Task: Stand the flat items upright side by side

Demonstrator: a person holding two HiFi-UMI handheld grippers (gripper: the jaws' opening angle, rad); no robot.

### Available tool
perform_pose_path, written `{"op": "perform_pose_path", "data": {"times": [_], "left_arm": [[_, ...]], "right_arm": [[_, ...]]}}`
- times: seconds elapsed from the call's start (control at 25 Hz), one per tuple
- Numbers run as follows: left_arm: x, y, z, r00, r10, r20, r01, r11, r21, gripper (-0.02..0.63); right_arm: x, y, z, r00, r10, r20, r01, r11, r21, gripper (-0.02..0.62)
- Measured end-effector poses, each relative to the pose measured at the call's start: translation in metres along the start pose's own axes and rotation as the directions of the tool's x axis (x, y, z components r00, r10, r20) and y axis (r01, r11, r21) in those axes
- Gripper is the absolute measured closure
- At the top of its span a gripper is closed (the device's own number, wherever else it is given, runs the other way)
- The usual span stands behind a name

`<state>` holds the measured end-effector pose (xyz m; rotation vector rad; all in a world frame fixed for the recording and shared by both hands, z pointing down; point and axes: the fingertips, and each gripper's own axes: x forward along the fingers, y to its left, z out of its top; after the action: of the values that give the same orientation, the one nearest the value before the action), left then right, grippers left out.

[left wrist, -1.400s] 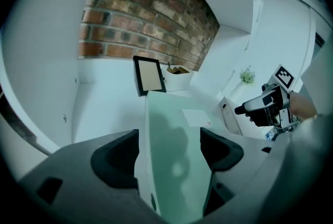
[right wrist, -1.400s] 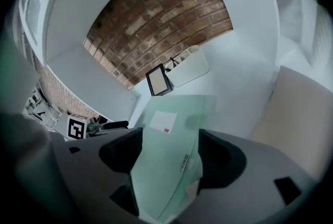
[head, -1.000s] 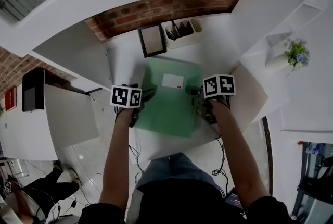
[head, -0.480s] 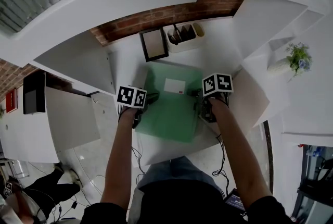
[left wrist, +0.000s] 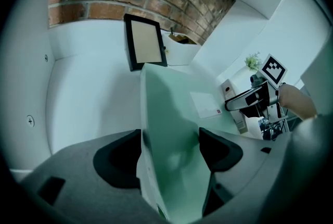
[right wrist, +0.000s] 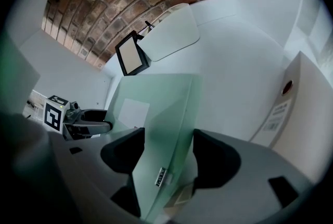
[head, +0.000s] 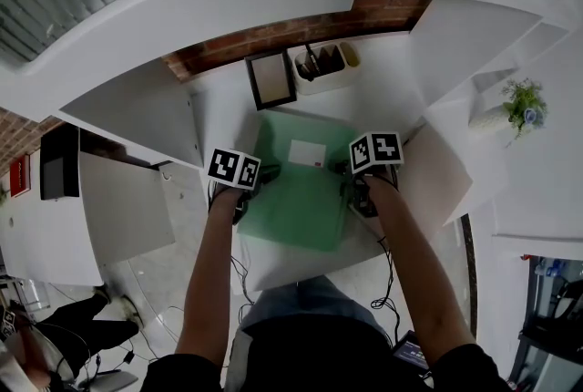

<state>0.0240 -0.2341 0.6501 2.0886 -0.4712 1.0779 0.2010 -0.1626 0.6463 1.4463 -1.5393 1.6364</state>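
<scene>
While the left claw (left wrist: pixel 169 147) is clenched on the left edge of the green folder (head: pixel 296 194), the folder lies on the white surface (head: pixel 223 112), just in front of a small picture frame (head: pixel 271 79). A white label (head: pixel 306 152) sits on its cover. At the right edge, the right claw (right wrist: pixel 167 147) has just been closing its jaws and grasps the folder between both pads.

folder (head: pixel 296 194) on desk (head: pixel 223 121); frame (head: pixel 271 78) behind it; pen holder (head: pixel 321 64) right of frame, by wall (head: pixel 273 30)
</scene>
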Motion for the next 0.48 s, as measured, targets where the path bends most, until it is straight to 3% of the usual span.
{"op": "perform_pose_path", "data": {"times": [0.48], "left_arm": [[0.0006,-0.0024,0.0018,0.998,0.049,0.026,-0.049,0.999,0.005,0.268]], "right_arm": [[-0.0003,-0.0062,0.0017,0.993,-0.105,0.053,0.105,0.995,0.002,0.369]]}}
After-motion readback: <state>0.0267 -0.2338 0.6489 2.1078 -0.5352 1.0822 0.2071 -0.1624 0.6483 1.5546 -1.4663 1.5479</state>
